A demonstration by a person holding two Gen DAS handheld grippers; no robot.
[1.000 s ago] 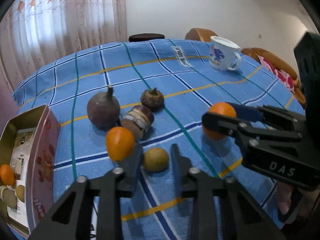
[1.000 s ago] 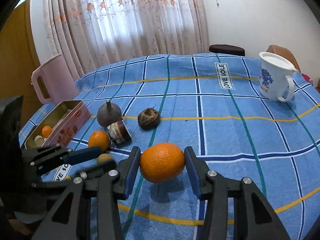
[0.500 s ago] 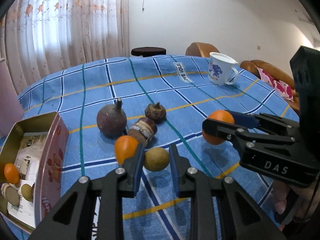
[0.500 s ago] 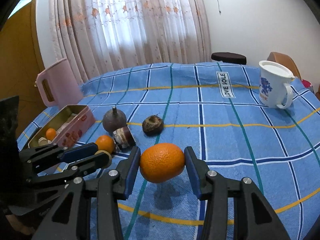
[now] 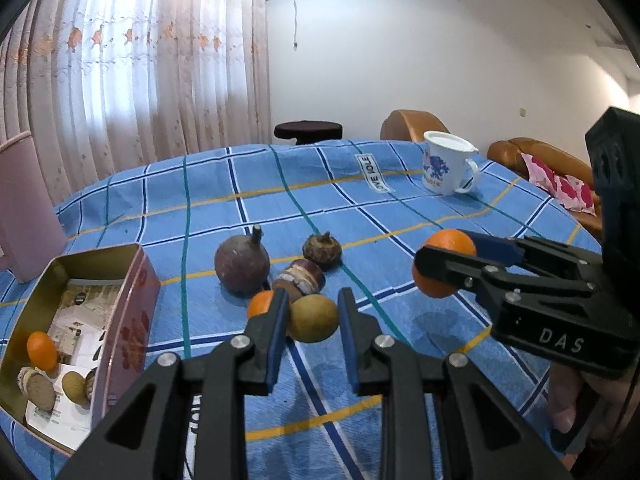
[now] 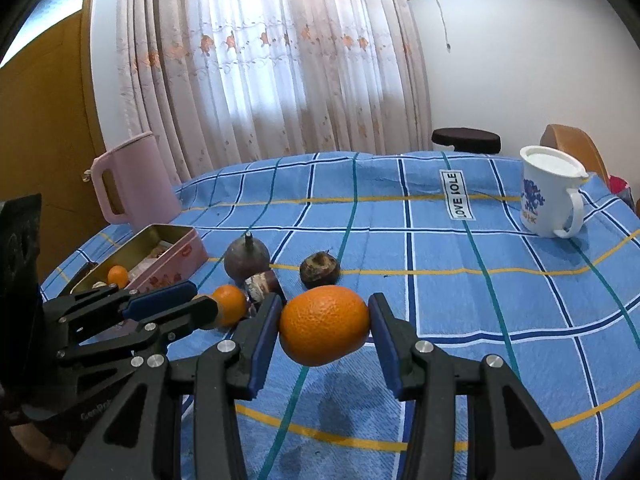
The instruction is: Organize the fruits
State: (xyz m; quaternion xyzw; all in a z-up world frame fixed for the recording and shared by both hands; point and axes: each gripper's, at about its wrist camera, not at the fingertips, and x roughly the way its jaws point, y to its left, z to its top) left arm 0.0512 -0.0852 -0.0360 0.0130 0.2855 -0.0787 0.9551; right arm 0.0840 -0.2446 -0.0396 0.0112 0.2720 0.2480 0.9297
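Several fruits already in the pink rectangular tin [image 5: 138,280] at left; more loose on the blue checked tablecloth [image 5: 400,208].
Left gripper [image 5: 312,312] clamped narrow around a small yellow-green round fruit [image 5: 314,317]; right gripper [image 6: 324,324] gripped a large orange [image 6: 324,325], raised off the cloth.
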